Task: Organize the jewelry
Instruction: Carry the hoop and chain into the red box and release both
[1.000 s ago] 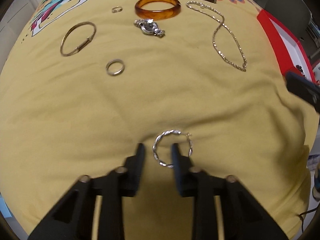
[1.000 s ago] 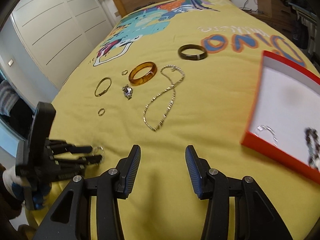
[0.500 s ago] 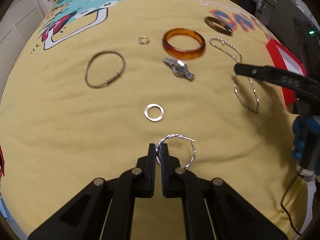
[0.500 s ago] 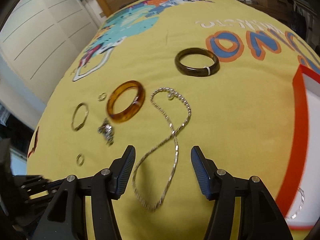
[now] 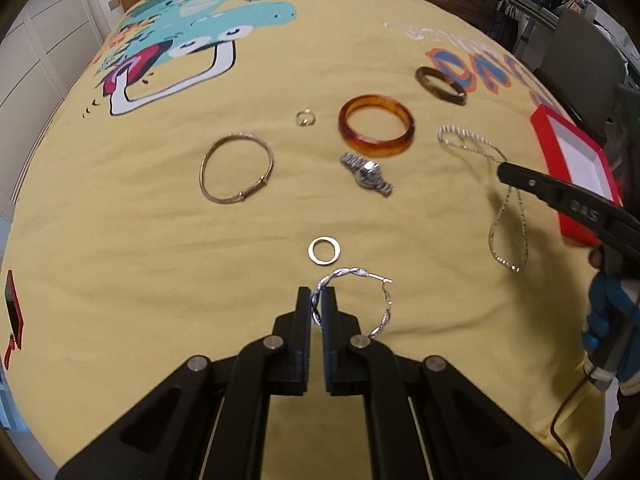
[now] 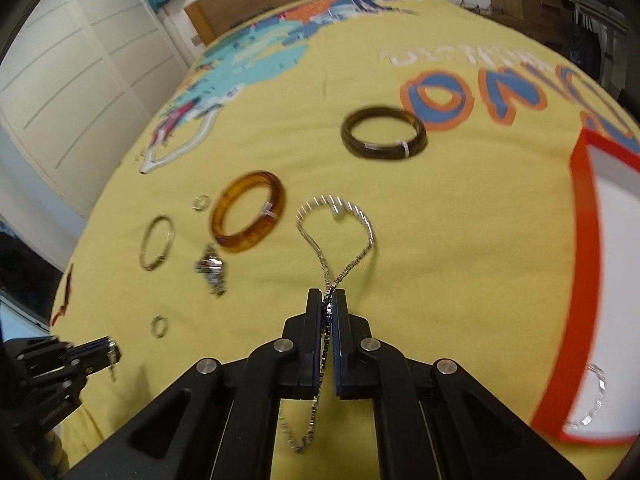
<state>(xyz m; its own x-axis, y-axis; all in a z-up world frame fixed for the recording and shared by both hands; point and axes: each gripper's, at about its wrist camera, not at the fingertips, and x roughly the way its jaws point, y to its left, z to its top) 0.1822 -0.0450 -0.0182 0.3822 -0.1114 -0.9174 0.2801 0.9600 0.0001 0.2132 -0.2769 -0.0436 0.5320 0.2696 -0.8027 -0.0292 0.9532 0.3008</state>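
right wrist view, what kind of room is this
Most likely a bedroom. The jewelry lies on a yellow printed bedspread with a wooden headboard at its far end, and white panelled wardrobe doors stand beside the bed.

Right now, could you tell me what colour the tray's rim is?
Red rim, clearest in the right wrist view.

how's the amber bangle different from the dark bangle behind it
The amber bangle is translucent orange-brown; the dark bangle is nearly black and opaque. The amber one lies nearer both grippers, beside the wristwatch and the chain necklace; the dark one lies farther up the yellow bedspread, next to the blue and orange lettering. Both are thick rigid rings lying flat, untouched, each with a small white tag.
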